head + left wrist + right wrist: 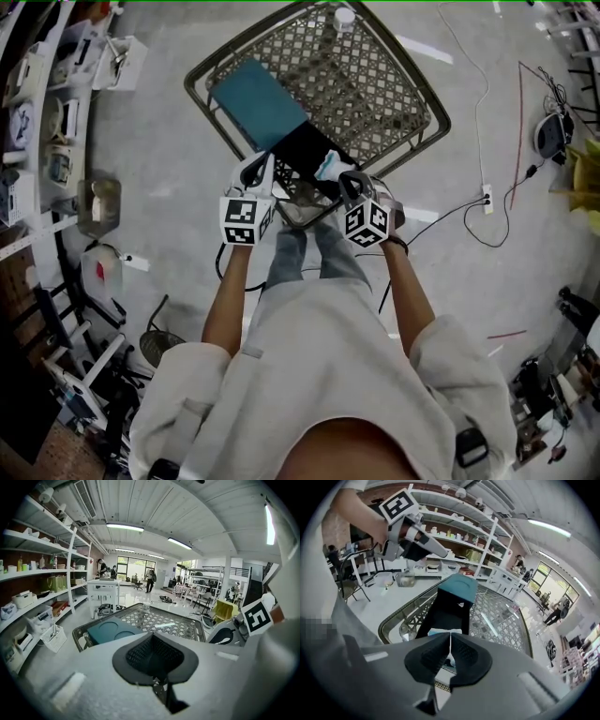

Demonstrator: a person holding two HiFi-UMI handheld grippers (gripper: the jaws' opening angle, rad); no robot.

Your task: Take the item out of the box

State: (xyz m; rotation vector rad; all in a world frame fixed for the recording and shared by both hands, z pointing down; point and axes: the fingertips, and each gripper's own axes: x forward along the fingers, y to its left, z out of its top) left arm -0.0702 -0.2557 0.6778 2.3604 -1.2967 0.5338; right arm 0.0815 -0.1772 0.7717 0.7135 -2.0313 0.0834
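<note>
Seen from the head camera, the left tongs and right tongs meet at the near end of the open black box on the lattice bench, centre frame. Both pairs are pressed together. Only the right gripper view shows the white-and-teal item lying in the box, just above the pads. A pale sliver in their seam may be its wrapper. The left gripper view shows the teal lid at centre left.
</note>
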